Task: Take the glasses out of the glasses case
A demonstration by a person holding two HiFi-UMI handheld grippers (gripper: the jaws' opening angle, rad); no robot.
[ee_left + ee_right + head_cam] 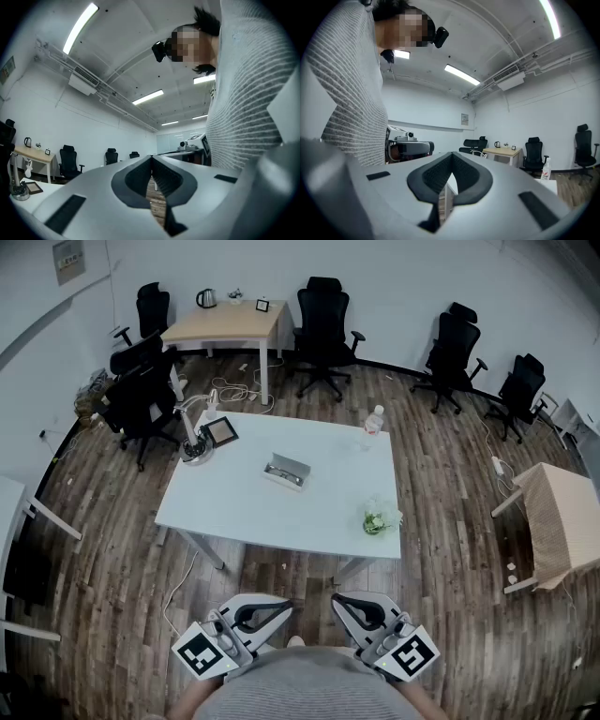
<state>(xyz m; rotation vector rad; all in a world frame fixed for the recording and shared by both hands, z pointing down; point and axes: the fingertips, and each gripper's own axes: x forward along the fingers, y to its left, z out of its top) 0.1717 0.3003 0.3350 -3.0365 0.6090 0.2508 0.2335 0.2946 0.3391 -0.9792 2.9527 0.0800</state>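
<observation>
We hold both tongs close to our body, short of the table's near edge. The left gripper (279, 608) has its jaws pressed together at the tips, with nothing between them, and the right gripper (343, 603) is closed and empty the same way. The glasses case (287, 471) lies near the middle of the white table (234, 507), well apart from both tongs and straight ahead between them (its contents are too small to make out). A small plant (379, 518) sits at the near right edge and a bottle (373, 422) at the far right.
</observation>
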